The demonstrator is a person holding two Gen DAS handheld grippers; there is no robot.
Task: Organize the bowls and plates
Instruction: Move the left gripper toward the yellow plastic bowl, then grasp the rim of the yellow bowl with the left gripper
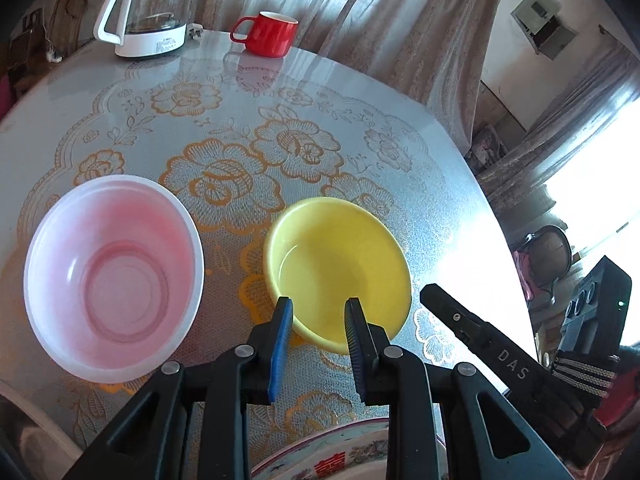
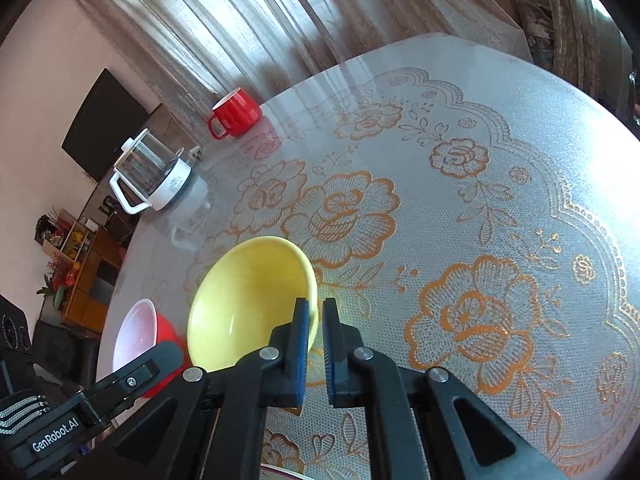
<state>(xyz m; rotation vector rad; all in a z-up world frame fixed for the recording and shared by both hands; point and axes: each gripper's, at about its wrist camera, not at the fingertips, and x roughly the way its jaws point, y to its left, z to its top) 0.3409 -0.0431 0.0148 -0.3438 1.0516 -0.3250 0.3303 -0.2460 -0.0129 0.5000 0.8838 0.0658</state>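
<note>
A yellow bowl (image 1: 340,264) sits on the lace-patterned table, with a pink-and-white bowl (image 1: 114,276) to its left. My left gripper (image 1: 318,306) is open and empty, hovering over the yellow bowl's near rim. In the right wrist view my right gripper (image 2: 316,306) is shut on the right rim of the yellow bowl (image 2: 250,304), which tilts. The pink bowl (image 2: 138,332) shows red outside, lower left. A patterned plate (image 1: 340,456) peeks out at the bottom edge, under my left gripper.
A red mug (image 1: 268,34) and a glass kettle on a white base (image 1: 150,12) stand at the table's far side. They also show in the right wrist view: the mug (image 2: 234,114) and the kettle (image 2: 150,176). Curtains hang behind the table.
</note>
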